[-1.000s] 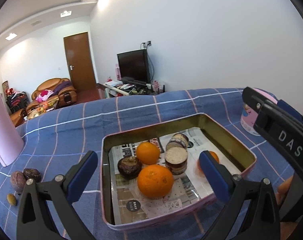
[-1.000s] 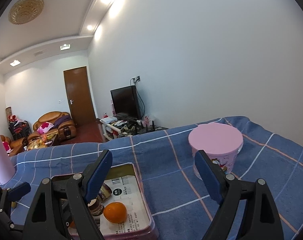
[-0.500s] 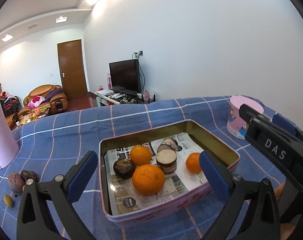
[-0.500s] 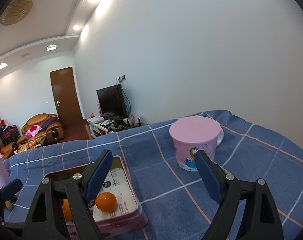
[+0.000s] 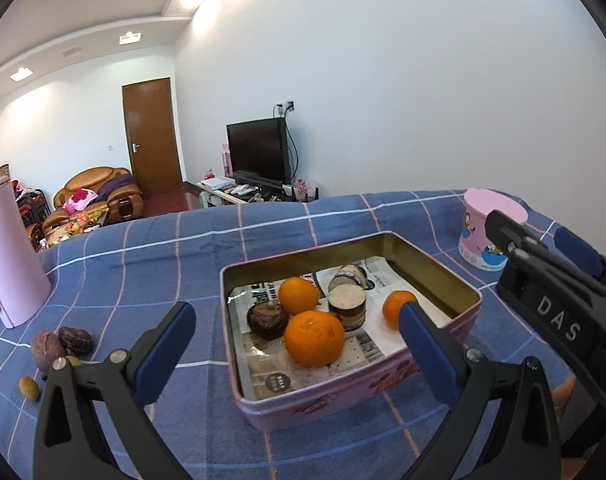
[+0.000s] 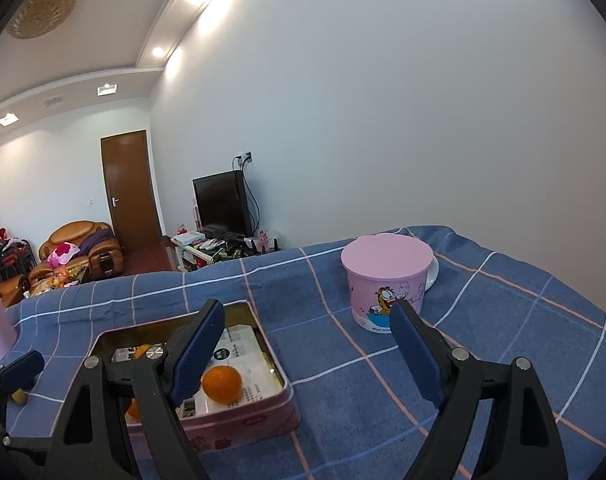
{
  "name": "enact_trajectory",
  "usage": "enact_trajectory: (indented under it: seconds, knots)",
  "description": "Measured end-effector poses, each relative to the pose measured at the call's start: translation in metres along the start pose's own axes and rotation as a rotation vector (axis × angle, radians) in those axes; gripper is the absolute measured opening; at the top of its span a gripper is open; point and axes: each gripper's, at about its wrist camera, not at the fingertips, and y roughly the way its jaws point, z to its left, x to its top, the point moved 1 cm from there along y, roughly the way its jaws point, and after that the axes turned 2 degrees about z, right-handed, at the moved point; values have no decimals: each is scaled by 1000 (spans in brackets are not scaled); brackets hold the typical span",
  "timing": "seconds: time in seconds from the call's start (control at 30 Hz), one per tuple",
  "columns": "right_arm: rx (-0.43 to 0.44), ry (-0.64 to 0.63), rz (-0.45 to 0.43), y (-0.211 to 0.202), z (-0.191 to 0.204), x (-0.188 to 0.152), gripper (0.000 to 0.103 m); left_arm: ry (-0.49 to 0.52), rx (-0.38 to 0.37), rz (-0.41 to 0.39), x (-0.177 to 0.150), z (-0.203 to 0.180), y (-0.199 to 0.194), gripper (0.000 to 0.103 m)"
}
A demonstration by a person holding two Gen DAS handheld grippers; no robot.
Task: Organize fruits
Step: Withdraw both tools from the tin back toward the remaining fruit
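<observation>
Both tools spread wide, holding nothing; left tool [image 5: 291, 350] faces the tin [image 5: 359, 400]; loose fruits [image 5: 61, 346] sit off its left; swing over, pinch gently; right tool [image 6: 303, 350] waits.

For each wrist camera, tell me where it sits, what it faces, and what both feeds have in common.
Left wrist: sits behind the open left claw, facing the pink tin of oranges; the right claw shows at right.
Right wrist: sits behind the open right claw, facing the blue checked cloth and the pink lidded cup; the left claw's tip shows at lower left.
Shared: the tin, the cup, the cloth, the TV.
</observation>
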Motion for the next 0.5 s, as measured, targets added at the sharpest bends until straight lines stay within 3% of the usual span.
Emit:
enact_trajectory:
  seconds: [0.5]
  knots:
    - [116,-52,-7,-22,33,-10,86,-40,29,-1,-12,39,-17,103]
